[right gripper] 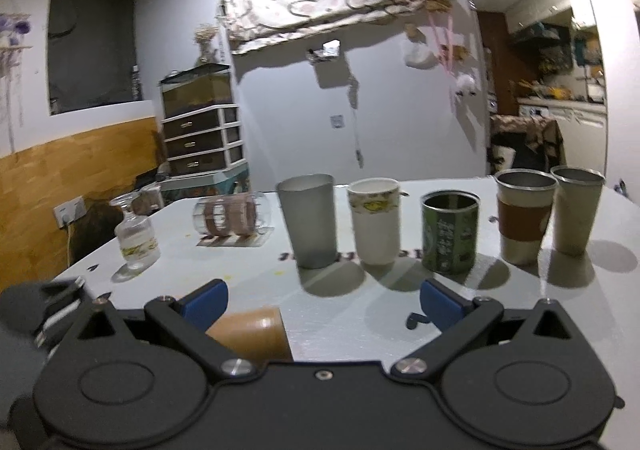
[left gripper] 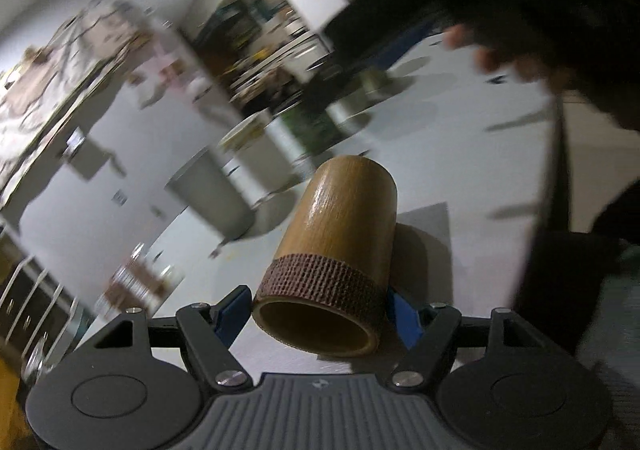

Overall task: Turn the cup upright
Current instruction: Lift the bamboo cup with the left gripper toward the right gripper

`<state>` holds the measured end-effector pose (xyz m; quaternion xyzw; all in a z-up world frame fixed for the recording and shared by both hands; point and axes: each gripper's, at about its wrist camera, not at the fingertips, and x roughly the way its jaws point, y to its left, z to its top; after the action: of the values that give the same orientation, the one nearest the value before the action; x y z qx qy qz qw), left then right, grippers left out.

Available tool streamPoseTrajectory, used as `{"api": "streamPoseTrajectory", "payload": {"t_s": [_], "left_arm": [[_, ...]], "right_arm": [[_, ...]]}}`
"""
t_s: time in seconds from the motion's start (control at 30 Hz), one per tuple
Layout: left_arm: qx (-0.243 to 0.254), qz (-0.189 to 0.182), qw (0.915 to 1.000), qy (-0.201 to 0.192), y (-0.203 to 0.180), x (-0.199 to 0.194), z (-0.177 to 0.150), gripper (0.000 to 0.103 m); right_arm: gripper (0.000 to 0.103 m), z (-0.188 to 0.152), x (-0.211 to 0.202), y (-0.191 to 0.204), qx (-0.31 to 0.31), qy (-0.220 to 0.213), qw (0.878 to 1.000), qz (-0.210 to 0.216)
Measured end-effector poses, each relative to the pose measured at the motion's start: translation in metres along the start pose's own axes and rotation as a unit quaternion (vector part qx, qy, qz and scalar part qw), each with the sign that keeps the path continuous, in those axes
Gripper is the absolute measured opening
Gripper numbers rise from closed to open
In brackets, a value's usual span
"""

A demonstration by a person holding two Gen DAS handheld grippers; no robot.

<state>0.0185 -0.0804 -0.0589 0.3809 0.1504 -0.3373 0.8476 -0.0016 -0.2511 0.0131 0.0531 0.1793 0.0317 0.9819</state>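
A brown bamboo cup [left gripper: 340, 254] with a dark knurled band near its mouth sits between the blue pads of my left gripper [left gripper: 318, 314]. The gripper is shut on it at the banded end. The cup is tilted, its open mouth towards the camera and its closed base pointing away. The view is blurred and rolled. In the right wrist view the same cup [right gripper: 252, 334] shows at the lower left, partly behind the left finger. My right gripper [right gripper: 322, 302] is open and empty above the white table [right gripper: 360, 314].
A row of upright cups stands across the table: grey tumbler [right gripper: 307, 220], white paper cup [right gripper: 376, 220], green can [right gripper: 450, 230], sleeved metal cup [right gripper: 522, 216], plain metal cup [right gripper: 576, 210]. A clear glass [right gripper: 232, 218] lies on its side; a small jar [right gripper: 136, 238] stands left.
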Motion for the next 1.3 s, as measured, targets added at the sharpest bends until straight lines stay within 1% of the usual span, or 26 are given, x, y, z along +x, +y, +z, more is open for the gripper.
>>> {"api": "streamPoseTrajectory", "payload": {"t_s": [0.17,0.27,0.33,0.4,0.5,0.6,0.67,0.77,0.87,0.93,1.07,1.2,1.3], "left_arm": [[0.040,-0.018,0.9987,-0.027,-0.020,-0.017,0.000,0.073],[0.045,-0.019,0.9980,-0.039,-0.022,-0.020,-0.004,0.076],[0.041,-0.019,0.9983,-0.037,-0.023,-0.018,-0.006,0.080],[0.026,-0.014,0.9991,-0.030,-0.019,-0.014,-0.008,0.080],[-0.011,-0.006,0.9997,-0.020,-0.009,-0.011,-0.013,0.082],[-0.048,0.015,0.9987,-0.014,0.000,-0.008,-0.020,0.082],[-0.086,0.019,0.9961,-0.006,0.012,-0.003,-0.025,0.082],[-0.139,0.025,0.9900,0.000,0.027,0.002,-0.029,0.082],[-0.174,0.037,0.9841,-0.001,0.037,0.008,-0.029,0.081],[-0.199,0.037,0.9793,-0.006,0.043,0.010,-0.028,0.081],[-0.258,0.027,0.9657,-0.011,0.055,0.014,-0.024,0.080],[-0.311,0.016,0.9502,-0.013,0.066,0.014,-0.023,0.079],[-0.348,-0.004,0.9374,-0.023,0.071,0.004,-0.024,0.079]], "right_arm": [[0.103,0.000,0.025,-0.009,0.022,0.036,0.999,0.001],[0.103,-0.004,0.046,-0.011,0.026,0.065,0.998,-0.003],[0.103,-0.010,0.057,-0.013,0.028,0.086,0.996,-0.008],[0.103,-0.016,0.062,-0.016,0.028,0.100,0.994,-0.016],[0.103,-0.020,0.062,-0.023,0.037,0.105,0.994,-0.018],[0.103,-0.021,0.059,-0.031,0.029,0.110,0.993,-0.043],[0.103,-0.023,0.057,-0.040,0.033,0.119,0.991,-0.056],[0.103,-0.029,0.052,-0.051,0.049,0.135,0.988,-0.057],[0.103,-0.037,0.043,-0.053,0.060,0.147,0.987,-0.031],[0.103,-0.040,0.036,-0.048,0.057,0.152,0.987,-0.015],[0.103,-0.047,0.023,-0.032,0.038,0.159,0.986,0.015],[0.103,-0.051,0.019,-0.017,0.012,0.165,0.986,0.022],[0.103,-0.049,0.018,-0.022,0.028,0.160,0.986,0.023]]}}
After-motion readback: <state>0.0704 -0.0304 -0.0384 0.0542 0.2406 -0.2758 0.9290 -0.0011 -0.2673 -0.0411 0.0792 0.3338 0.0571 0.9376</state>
